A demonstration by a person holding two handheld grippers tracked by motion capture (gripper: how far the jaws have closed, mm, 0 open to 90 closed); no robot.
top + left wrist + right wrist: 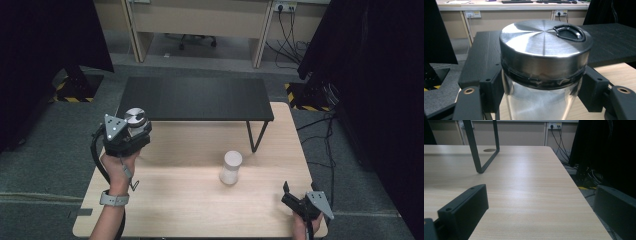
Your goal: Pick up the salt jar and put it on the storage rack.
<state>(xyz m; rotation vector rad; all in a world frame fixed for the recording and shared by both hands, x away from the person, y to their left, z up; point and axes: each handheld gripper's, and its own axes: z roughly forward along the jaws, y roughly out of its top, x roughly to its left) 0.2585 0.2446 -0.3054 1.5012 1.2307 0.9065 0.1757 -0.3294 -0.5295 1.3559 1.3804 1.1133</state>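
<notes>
My left gripper [134, 131] is shut on a clear glass jar [541, 100] with a brushed steel lid [544, 42]; in the high view the jar lid [135, 116] is held above the table's left side, in front of the black shelf [195, 98]. Both jaws press the jar just under the lid. A black pull ring lies on the lid. A second white jar [231, 167] stands upright on the wooden table [190, 200] near its middle. My right gripper [292, 196] rests at the front right corner, open, with nothing between its jaws [536, 215].
The black shelf on thin metal legs [477, 152] spans the table's back half. A round cable hole [489, 150] sits in the tabletop behind the leg. Cables and dark curtains lie off the table's right edge [307, 165].
</notes>
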